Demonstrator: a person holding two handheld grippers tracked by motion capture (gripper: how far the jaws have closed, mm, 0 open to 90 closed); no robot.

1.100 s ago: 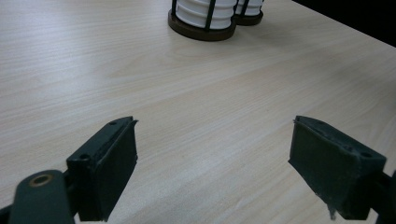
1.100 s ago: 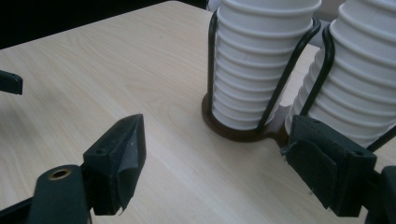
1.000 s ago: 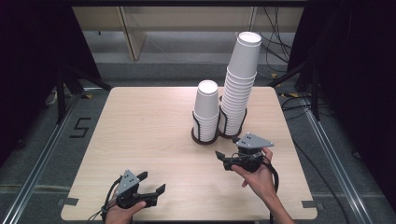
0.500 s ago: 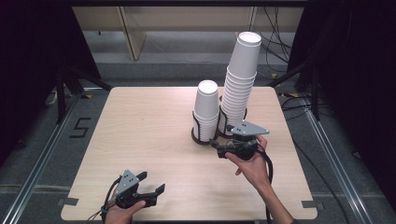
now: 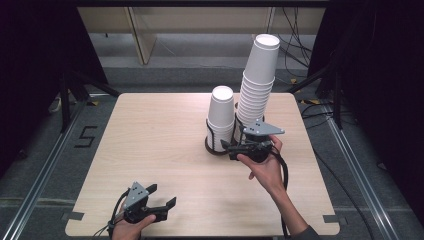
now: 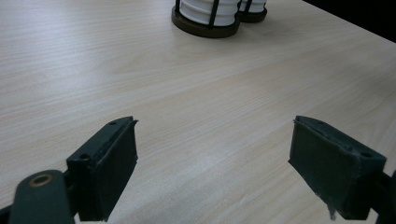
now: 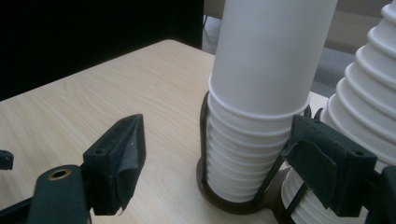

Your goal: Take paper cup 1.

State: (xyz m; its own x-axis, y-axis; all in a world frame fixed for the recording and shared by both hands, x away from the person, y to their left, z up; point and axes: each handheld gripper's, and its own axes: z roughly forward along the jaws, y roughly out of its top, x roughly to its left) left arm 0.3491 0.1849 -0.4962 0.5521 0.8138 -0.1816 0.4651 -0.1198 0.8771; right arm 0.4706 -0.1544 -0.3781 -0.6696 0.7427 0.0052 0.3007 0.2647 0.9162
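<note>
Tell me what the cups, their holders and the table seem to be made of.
Cups: most likely paper, matte white, with thin rolled rims showing down the nested stack. Holders: dark ring base with thin upright bars, probably metal or plastic; the look leaves it open. Table: pale wood-grain top, smooth with a slight sheen, more likely laminate than solid wood.

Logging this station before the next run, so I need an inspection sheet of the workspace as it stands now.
Surface: light wooden table, bare apart from the cup holders.
Job's things: short cup stack and tall cup stack, both upside down in dark wire holders, side by side.
Clutter: nothing seen.
Grippers: right gripper open, jaws beside the short stack, not gripping; left gripper open, empty, at the near table edge.
Cables: black cable trails along the right forearm.
Surroundings: grey floor, dark curtains, floor marking "5".
</note>
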